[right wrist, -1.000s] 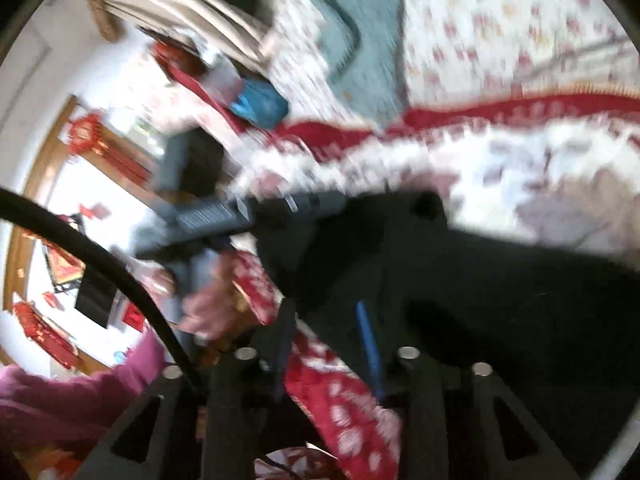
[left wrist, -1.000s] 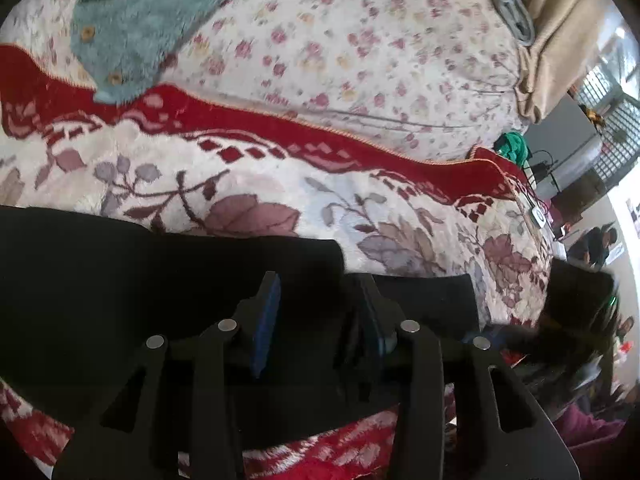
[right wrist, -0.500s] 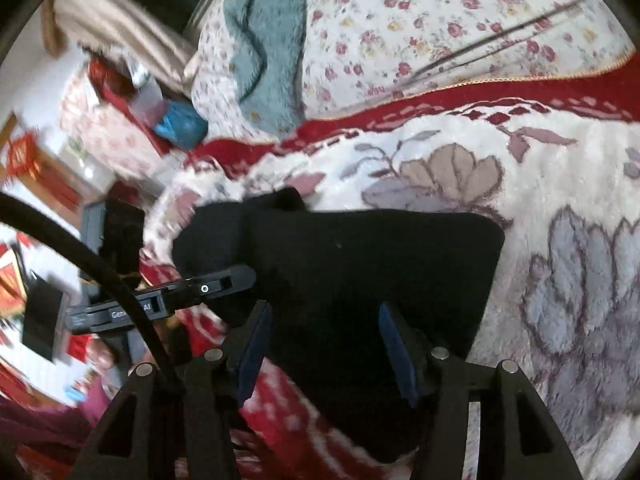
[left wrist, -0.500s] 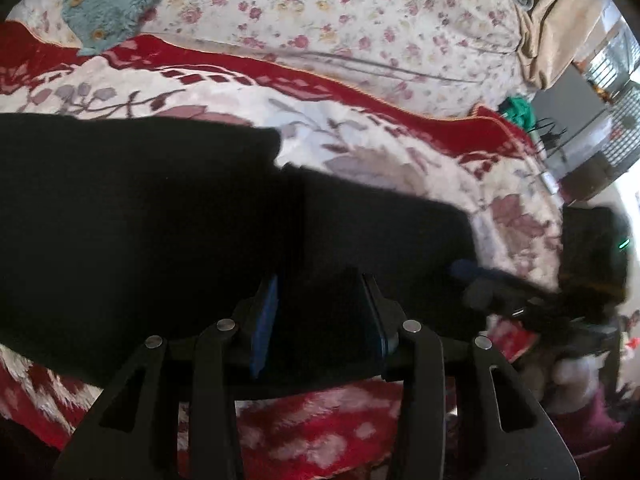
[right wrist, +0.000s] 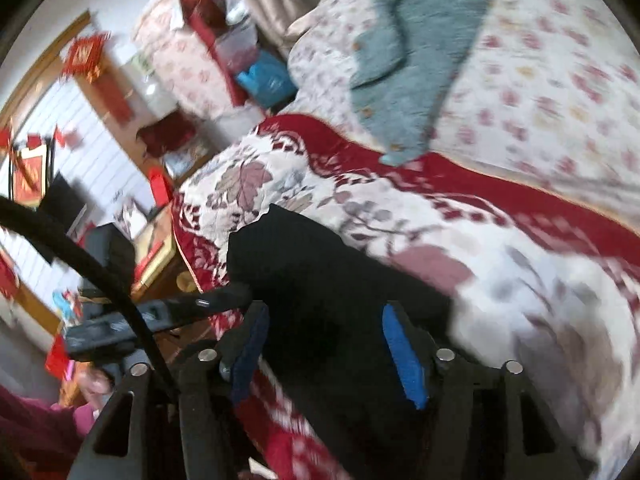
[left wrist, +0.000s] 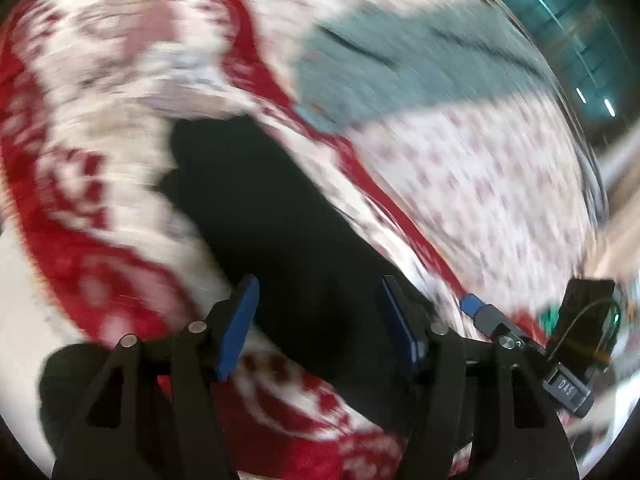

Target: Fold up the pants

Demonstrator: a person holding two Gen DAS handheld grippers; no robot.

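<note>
The black pants point(left wrist: 280, 216) lie folded on the red and white floral blanket point(left wrist: 100, 184). My left gripper point(left wrist: 320, 320) is open, its blue pads apart above the near end of the pants, holding nothing. The pants also show in the right wrist view point(right wrist: 320, 272) near the blanket's left edge. My right gripper point(right wrist: 324, 344) is open over them, blue pads apart and empty. The left gripper's body point(right wrist: 160, 312) shows at the left of the right wrist view. The right gripper's body point(left wrist: 520, 340) shows at the lower right of the left wrist view. Both views are motion-blurred.
A teal fleece garment point(right wrist: 412, 52) lies on the floral sheet point(right wrist: 560, 92) beyond the blanket; it also shows in the left wrist view point(left wrist: 400, 68). The bed's edge is at left, with cluttered furniture point(right wrist: 168, 80) and red decorations beyond it.
Both grippers have opened wider and let go of the pants, which now lie on the blanket. The left wrist view has swung round sharply.
</note>
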